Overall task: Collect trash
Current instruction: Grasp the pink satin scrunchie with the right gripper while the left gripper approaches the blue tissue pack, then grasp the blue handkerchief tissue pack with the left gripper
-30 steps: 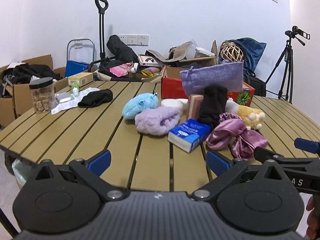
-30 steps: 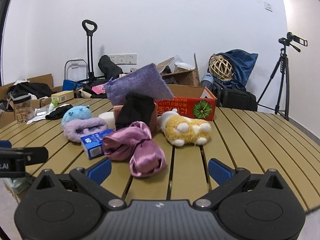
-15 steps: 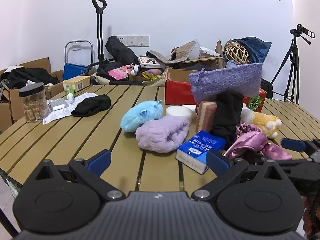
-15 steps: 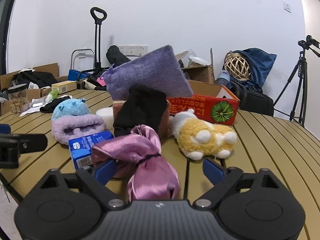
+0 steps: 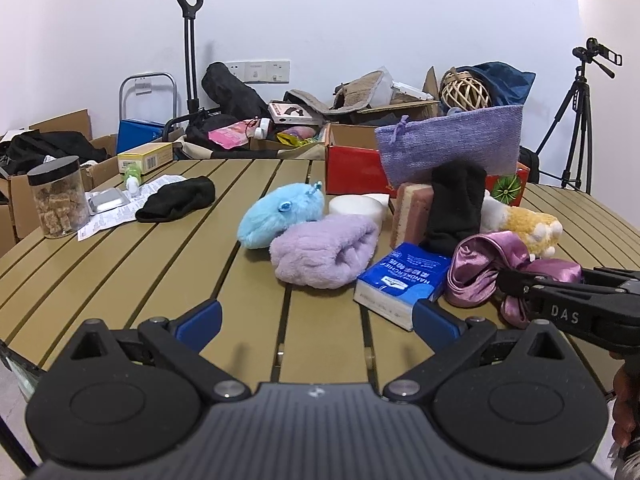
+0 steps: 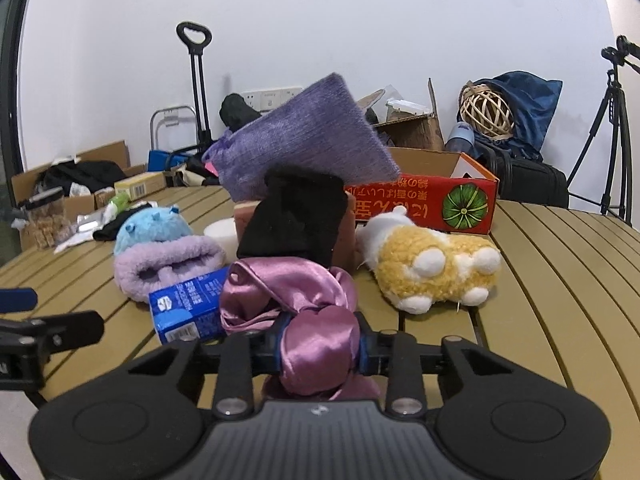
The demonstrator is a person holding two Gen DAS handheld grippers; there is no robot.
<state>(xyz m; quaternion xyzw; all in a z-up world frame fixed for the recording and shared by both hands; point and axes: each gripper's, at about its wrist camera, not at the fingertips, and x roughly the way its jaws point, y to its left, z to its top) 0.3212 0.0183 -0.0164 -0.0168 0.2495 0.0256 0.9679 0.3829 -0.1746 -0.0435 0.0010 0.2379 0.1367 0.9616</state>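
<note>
My right gripper (image 6: pixel 320 354) fingers pinching satin pouch (image 6: pixel 304 312), unlifted; left gripper (image 5: pixel 316 316) fingers spread, idle; clutter at 12 o'clock uncollected

Pink satin pouch (image 6: pixel 304 320) crumpled, tied mid; on table w/ blue box beside

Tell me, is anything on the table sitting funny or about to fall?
Yes. The purple knit pouch is perched tilted on top of the black cloth and the pink block, one end sticking out in the air. Also, the right tool is squeezing the shiny pink cloth.
</note>
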